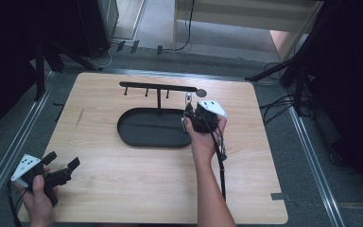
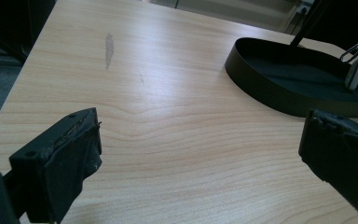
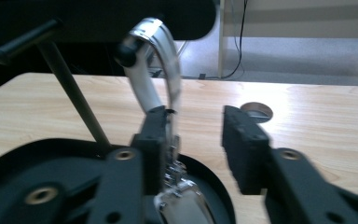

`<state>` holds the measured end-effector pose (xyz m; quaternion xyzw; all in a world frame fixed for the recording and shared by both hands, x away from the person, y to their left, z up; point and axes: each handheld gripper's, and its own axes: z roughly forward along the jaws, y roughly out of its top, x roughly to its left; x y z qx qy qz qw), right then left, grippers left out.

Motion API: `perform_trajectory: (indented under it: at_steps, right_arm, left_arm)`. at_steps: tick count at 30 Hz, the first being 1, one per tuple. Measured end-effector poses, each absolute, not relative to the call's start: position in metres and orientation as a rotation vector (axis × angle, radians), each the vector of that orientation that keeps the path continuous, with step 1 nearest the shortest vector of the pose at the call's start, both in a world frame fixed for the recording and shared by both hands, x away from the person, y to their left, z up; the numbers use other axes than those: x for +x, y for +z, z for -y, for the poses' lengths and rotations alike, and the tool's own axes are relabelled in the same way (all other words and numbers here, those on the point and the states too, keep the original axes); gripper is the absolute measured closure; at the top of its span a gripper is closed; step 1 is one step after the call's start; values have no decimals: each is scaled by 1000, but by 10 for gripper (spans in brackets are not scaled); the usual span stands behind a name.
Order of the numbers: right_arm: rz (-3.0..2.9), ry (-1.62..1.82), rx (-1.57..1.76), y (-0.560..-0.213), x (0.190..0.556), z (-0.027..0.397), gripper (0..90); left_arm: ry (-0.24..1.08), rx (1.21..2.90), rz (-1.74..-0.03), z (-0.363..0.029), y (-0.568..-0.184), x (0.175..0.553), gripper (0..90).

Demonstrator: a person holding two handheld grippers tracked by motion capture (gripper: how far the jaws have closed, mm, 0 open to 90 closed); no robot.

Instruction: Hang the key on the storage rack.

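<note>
Where grey floor (image 1: 217, 33) surrounds it, a light wooden table (image 1: 137, 189) stands.

Both grippers, left gripper (image 1: 61, 166) and right gripper (image 1: 194, 115), are black with grey triangular plates; black cables trailing; forearms bare, no sleeves.

One worktop (image 1: 123, 189) spans the middle of the high view. On it stands one black oval tray (image 1: 137, 137), centre of frame, with one upright stand (image 1: 159, 88) rising from its far edge; under the stand's crossbar I count three short pegs (image 1: 146, 93). One silver carabiner keyring (image 3: 156, 60) hangs at the bar's right end (upper middle of the right gripper view). Two hand-held grippers: the left hand-held gripper (image 1: 64, 169) lower left, the right hand-held gripper (image 1: 191, 113) centre right.
</note>
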<state>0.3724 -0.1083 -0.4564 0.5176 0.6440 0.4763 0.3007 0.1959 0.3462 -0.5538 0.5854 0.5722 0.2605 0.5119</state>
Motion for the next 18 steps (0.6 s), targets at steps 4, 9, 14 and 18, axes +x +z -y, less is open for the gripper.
perform_trajectory:
  at_steps: [4,9,14,18]
  right_arm:
    - [-1730,1252,1390,-455,368,118,403]
    - [-1778,1294,1349,-451,355,132,195]
    - [-1799,1293,1333,-452,343,148,0]
    - [-1797,1295,1323,-455,332,165,0]
  left_arm:
    - [627,1408,-1377,-346,-554,196,0]
    - [630,1409,-1377,-346,-554,196,0]
    - [632,1410,-1377,-346,-554,196,0]
    - [633,1412,-1377,-346,-554,196,0]
